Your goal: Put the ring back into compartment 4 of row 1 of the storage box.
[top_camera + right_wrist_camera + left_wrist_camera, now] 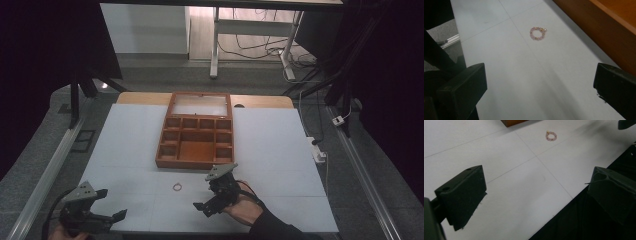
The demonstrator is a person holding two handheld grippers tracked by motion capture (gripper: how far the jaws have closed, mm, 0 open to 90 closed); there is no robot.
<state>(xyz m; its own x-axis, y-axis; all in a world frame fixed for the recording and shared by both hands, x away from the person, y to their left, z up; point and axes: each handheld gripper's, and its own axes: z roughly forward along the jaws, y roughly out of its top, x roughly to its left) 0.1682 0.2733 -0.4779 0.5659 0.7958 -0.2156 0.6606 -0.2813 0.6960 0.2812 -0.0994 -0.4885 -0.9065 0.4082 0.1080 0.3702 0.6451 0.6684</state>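
Between my 2 claws, a bead bracelet point(177, 187) lay on the white table point(280, 150). My right claw point(207, 206) gaped wide, empty; my left claw point(111, 205) likewise.

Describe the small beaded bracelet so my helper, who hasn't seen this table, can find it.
Start at the brown wooden compartment box with its lid raised on the white table surface. In front of its near edge lies a small ring of pink and gold beads, left of the right gripper. It is the one loose item on the white.
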